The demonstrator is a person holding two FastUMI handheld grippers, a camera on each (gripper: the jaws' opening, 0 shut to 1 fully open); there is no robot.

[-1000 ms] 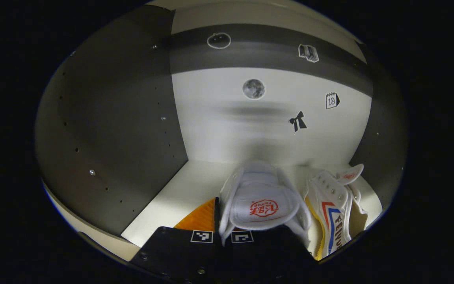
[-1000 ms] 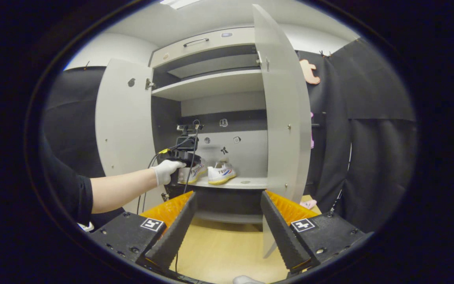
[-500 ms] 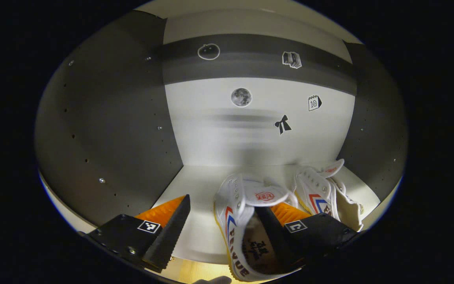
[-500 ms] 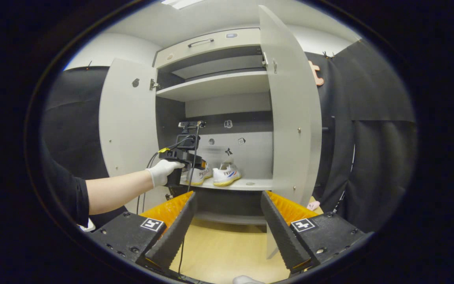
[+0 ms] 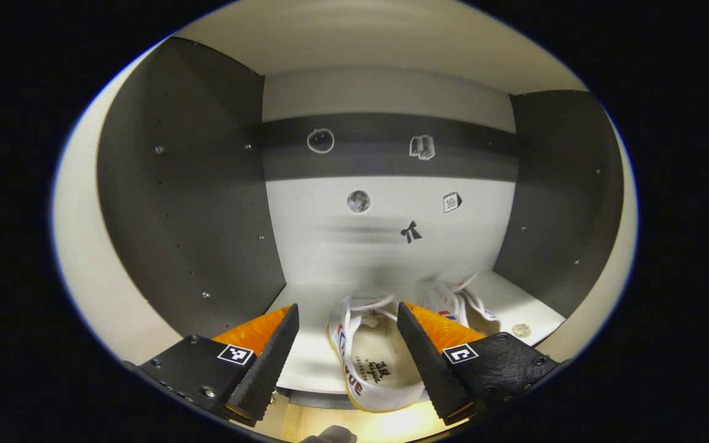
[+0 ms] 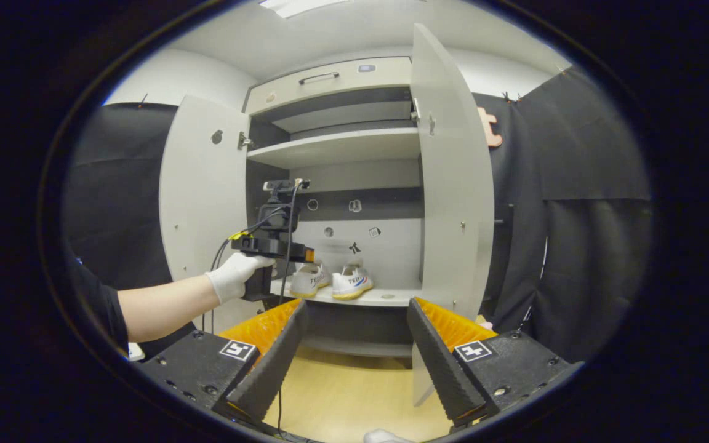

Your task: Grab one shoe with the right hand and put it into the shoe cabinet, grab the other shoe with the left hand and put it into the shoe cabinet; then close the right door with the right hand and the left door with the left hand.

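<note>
My left gripper (image 5: 342,360) jaws stand apart, one shoe (image 5: 372,354) on the shelf (image 5: 305,363) between them, untouched. My right gripper (image 6: 354,354) jaws gape too.

pale cabinet shelf (image 6: 385,299) with two white shoes (image 6: 330,280) side by side, small disc (image 5: 520,329) nearby

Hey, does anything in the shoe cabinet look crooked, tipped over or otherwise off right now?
Nothing stands out. Both shoes stand upright, side by side on the shelf. Both doors are open, as expected before closing.
</note>
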